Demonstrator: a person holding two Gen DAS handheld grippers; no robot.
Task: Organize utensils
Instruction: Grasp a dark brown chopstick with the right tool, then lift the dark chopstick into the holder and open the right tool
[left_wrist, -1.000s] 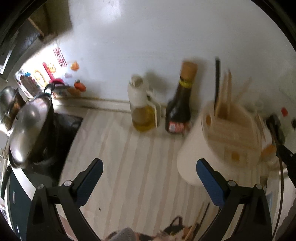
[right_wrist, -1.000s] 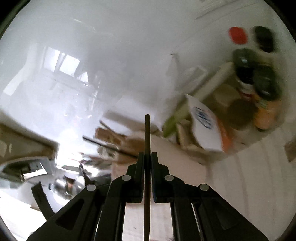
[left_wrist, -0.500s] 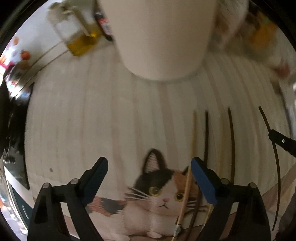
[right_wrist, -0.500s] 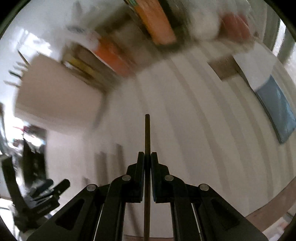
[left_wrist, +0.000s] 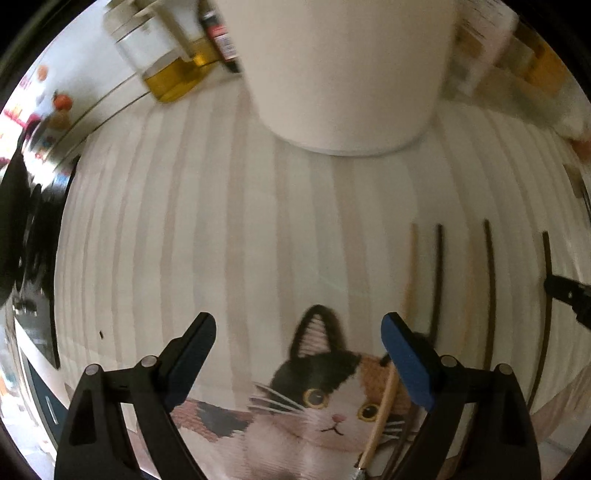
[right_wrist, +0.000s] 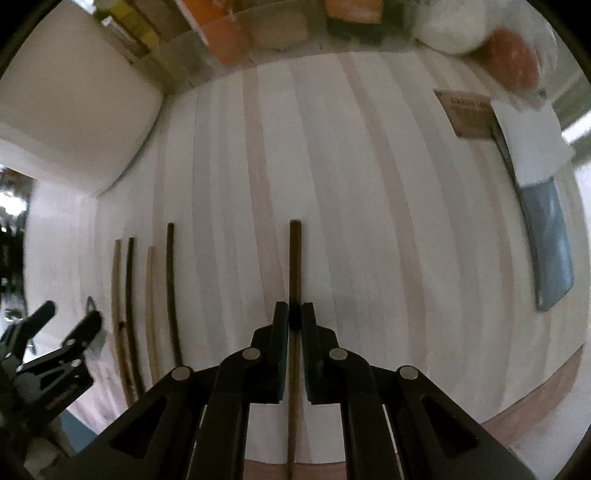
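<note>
- Below, left hand-held gripper (left_wrist: 298, 332) spread wide, jaws just narrowed slightly, gripping nothing, over cat mat (left_wrist: 325, 413) beside pale chopstick (left_wrist: 384, 406).
- Right hand-held gripper (right_wrist: 294, 317) clenched on dark chopstick (right_wrist: 294, 258) above striped tabletop (right_wrist: 369, 221); four more chopsticks (right_wrist: 147, 295) lying alongside.

Bare counter (right_wrist: 369, 184) (white holder (left_wrist: 347, 74) behind)
</note>
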